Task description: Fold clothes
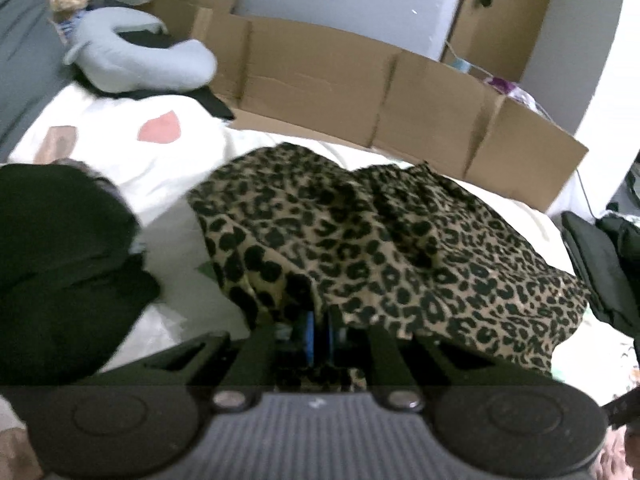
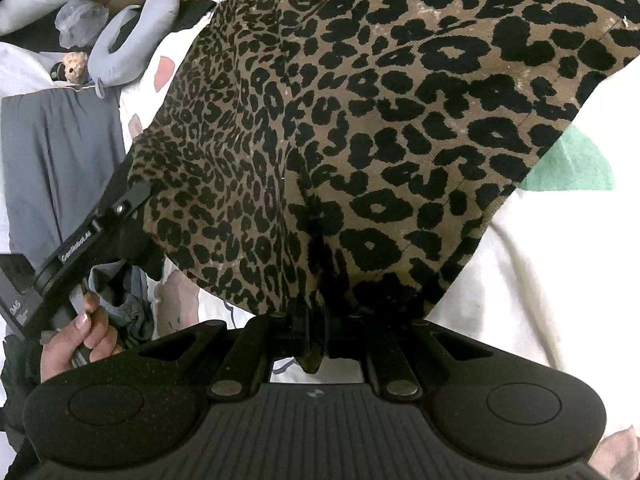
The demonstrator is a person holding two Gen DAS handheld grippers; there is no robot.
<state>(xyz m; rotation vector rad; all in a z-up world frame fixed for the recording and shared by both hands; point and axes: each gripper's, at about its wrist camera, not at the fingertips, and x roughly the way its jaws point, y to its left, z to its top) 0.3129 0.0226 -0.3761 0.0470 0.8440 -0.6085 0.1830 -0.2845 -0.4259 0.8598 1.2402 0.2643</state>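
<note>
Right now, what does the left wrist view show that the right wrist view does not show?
Only the left wrist view shows the long opened cardboard box behind the bed and the black garment at the left.

Only the right wrist view shows a hand holding the other gripper's handle, a green patch on the bed cover and grey fabric.

Both show the leopard-print garment, pinched by the left gripper and right gripper, the grey neck pillow and the white bed cover.

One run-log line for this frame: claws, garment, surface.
left claw: shut on leopard-print garment | right claw: shut on same garment | garment: partly lifted off white bedding
</note>
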